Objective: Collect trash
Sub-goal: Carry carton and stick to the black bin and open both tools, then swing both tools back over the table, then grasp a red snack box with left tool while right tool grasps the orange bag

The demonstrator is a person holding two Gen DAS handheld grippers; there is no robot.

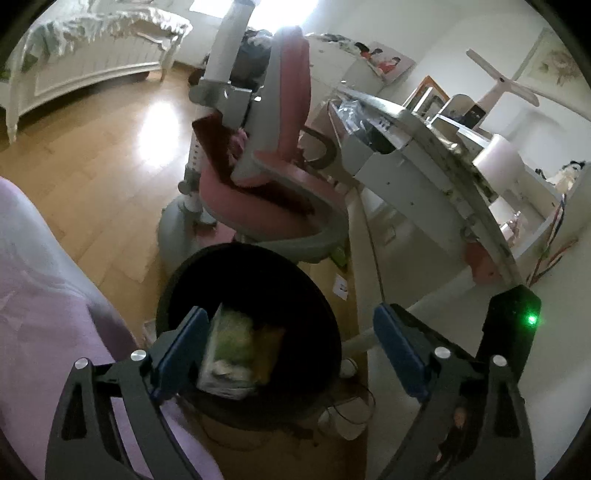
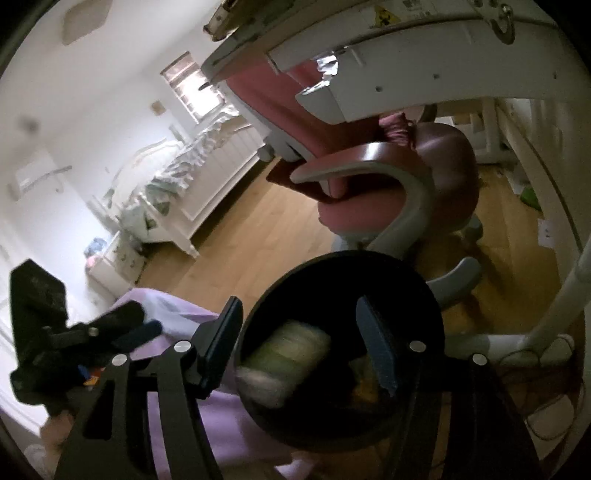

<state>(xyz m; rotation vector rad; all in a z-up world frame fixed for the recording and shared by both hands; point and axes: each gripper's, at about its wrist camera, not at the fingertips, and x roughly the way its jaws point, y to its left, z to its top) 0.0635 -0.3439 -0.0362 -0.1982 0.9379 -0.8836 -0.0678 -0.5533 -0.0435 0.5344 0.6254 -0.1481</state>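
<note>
The left gripper [image 1: 291, 354] hangs with its blue-padded jaws spread wide and nothing between them, directly above the round black trash bin [image 1: 177, 284]. Inside the bin lies a green-and-white packet [image 1: 231, 354] beside a yellowish wrapper [image 1: 271, 350]; any printing on either is too blurred to read. The right gripper [image 2: 299, 347] is likewise wide open and holds nothing, poised over the same bin [image 2: 424, 291], where the packet [image 2: 284, 362] shows as a motion-smeared pale green shape. In the right wrist view the left gripper [image 2: 144, 325] appears at the left as a dark blur over a lilac cloth [image 2: 207, 417].

Just beyond the bin stands a pink chair [image 1: 284, 110] with grey armrests on a grey base, on the wooden floor [image 1: 103, 192]. A white desk [image 1: 417, 173] curves along the right, with a white roll [image 1: 496, 155] on its top. Its underside in the right wrist view carries a small yellow warning sticker [image 2: 384, 14], its text illegible. A small white slip [image 1: 340, 287] lies on the floor by the desk leg. Farthest off is a white bed [image 1: 92, 55] with a floral cover.
</note>
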